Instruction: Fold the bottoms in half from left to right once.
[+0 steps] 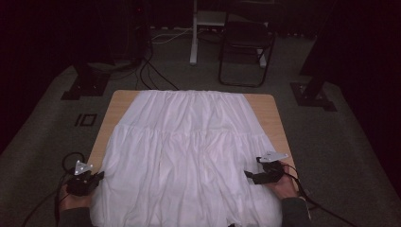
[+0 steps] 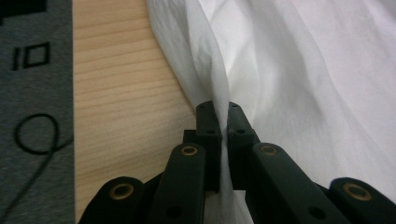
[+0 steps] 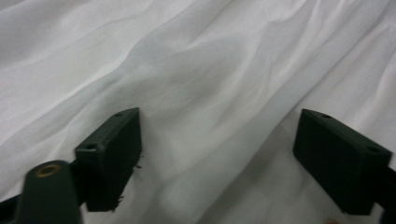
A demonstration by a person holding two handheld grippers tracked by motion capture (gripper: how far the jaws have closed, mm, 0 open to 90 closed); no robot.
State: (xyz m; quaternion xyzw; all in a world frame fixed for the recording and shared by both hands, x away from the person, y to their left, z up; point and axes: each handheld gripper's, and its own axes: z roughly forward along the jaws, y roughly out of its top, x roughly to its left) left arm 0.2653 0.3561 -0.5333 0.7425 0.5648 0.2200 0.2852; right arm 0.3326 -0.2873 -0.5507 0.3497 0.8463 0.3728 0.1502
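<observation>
A white gathered skirt (image 1: 189, 146) lies spread over the wooden table (image 1: 122, 98), its waistband at the far end and its hem toward me. My left gripper (image 1: 98, 177) is at the skirt's left edge near the front, shut on a fold of the white cloth (image 2: 219, 93), which runs up between its jaws. At the skirt's right side my right gripper (image 1: 248, 174) stands open, its fingers (image 3: 112, 154) wide apart just above the rumpled cloth (image 3: 205, 93).
Bare wood (image 2: 121, 93) shows left of the skirt, then grey carpet with a black cable loop (image 2: 35, 135). A black folding chair (image 1: 246, 45) and a white stand (image 1: 194, 33) are on the floor beyond the table.
</observation>
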